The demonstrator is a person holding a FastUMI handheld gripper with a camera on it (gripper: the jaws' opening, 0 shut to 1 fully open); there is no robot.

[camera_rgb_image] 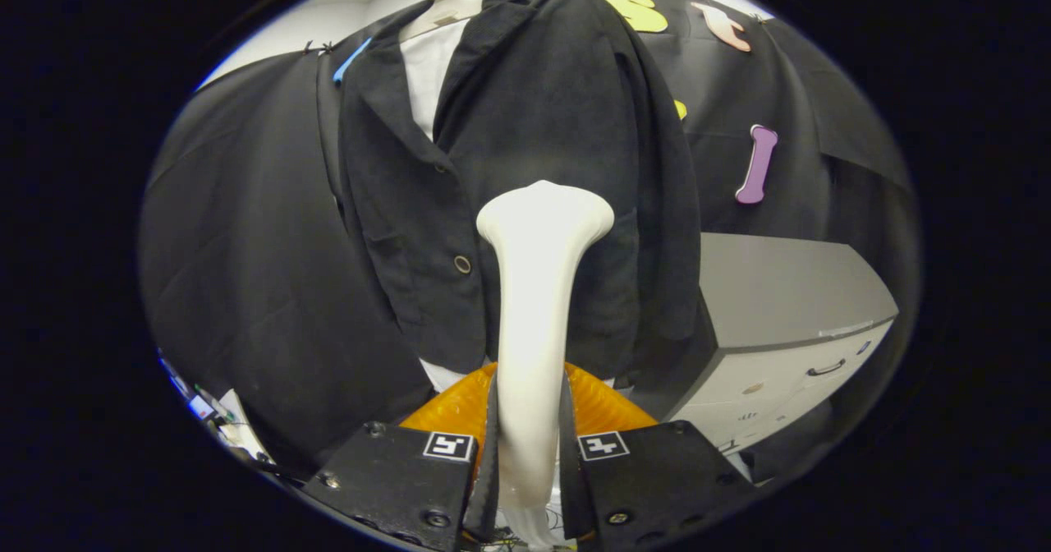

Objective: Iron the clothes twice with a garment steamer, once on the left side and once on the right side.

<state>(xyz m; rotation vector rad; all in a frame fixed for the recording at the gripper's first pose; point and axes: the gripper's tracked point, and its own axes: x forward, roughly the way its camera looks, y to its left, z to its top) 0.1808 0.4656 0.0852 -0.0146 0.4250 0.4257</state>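
One garment steamer [534, 305] stands pinched between the jaws [530, 445], both fingers [491, 445] pressing its handle | its head reaches ahead against the dark jacket [525, 149] hanging just beyond | orange base [460, 408] sits behind the fingers | grey cabinet [780, 322] beyond, rightward.

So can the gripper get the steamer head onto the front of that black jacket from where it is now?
Probably yes. The gripper is shut on the steamer, whose head points at the jacket front, with nothing between them. The grey cabinet stands off to the side.
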